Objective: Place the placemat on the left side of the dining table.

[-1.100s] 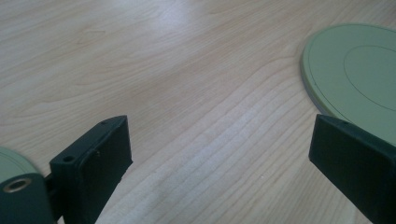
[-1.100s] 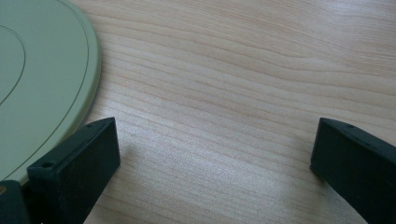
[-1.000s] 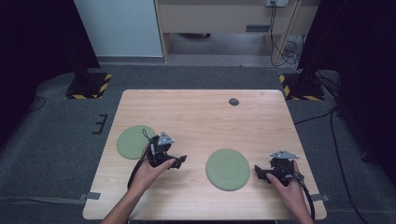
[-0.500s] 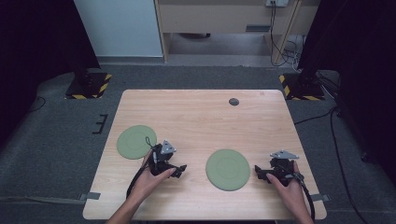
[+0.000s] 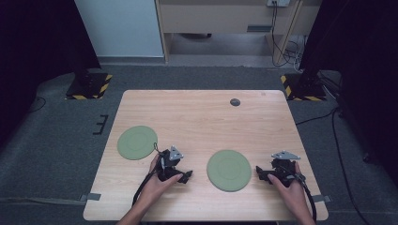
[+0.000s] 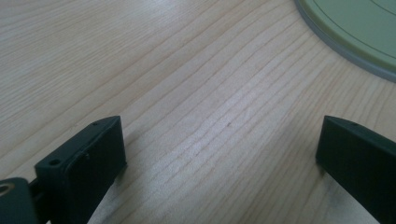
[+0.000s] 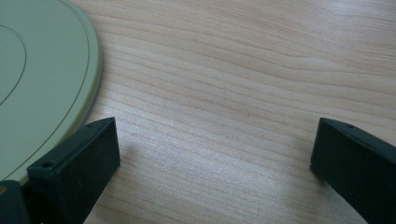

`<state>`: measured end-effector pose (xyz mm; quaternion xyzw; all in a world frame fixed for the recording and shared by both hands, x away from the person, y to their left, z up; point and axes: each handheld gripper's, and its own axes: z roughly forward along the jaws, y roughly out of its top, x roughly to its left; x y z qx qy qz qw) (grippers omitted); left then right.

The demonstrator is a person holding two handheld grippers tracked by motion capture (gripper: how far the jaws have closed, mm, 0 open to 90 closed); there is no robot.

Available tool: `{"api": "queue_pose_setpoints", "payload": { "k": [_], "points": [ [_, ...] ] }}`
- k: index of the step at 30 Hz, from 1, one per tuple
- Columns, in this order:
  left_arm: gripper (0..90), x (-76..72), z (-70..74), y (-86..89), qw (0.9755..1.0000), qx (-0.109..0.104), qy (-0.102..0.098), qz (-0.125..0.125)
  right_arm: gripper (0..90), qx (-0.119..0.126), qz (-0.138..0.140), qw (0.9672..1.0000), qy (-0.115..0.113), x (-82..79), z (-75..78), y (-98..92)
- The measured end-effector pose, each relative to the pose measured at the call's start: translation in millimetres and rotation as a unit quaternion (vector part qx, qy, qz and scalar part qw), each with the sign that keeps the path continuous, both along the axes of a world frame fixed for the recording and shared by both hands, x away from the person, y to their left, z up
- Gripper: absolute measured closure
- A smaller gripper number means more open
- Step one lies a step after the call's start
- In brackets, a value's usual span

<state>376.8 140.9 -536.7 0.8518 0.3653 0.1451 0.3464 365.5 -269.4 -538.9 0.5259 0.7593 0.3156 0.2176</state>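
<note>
Seen from the high view, a person sits at the near edge of a pale wooden desk (image 5: 202, 117), holding a tool in each hand. Two flat green discs lie on it: the left disc (image 5: 137, 142) toward the left edge, and the right disc (image 5: 229, 169) near the front edge, between the two hands. The left tool (image 5: 184, 176) rests low on the desk between the two discs, touching neither; its jaws have just been opening, with nothing between them. The right tool (image 5: 261, 174) sits just beside the right disc's right rim, toward the front right corner. A small dark round object (image 5: 235, 102) lies near the far edge, well apart from everything. In the left gripper view, the left tool's (image 6: 219, 144) jaws stand wide apart over bare wood, with the rim of a green disc (image 6: 355, 32) ahead at the upper right. In the right gripper view, the right tool's (image 7: 210, 149) jaws also stand wide apart and empty, one jaw close against the disc's edge (image 7: 42, 84). Judging by this, both hands are settled and ready, with no disc gripped yet. The next move likely calls for sliding one jaw under a thin rim so the tool can pinch the flat disc.
</note>
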Motion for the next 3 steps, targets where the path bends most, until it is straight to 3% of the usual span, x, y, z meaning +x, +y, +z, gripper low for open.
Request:
{"api": "queue_pose_setpoints", "payload": {
  "k": [3],
  "points": [
    [0.0, 0.0, 0.0, -0.1, 1.0000, 0.000, 0.000, 0.000, 1.6, -0.001, 0.001, 1.0000, 0.000, -0.1, 0.0, -0.1]
  ]
}}
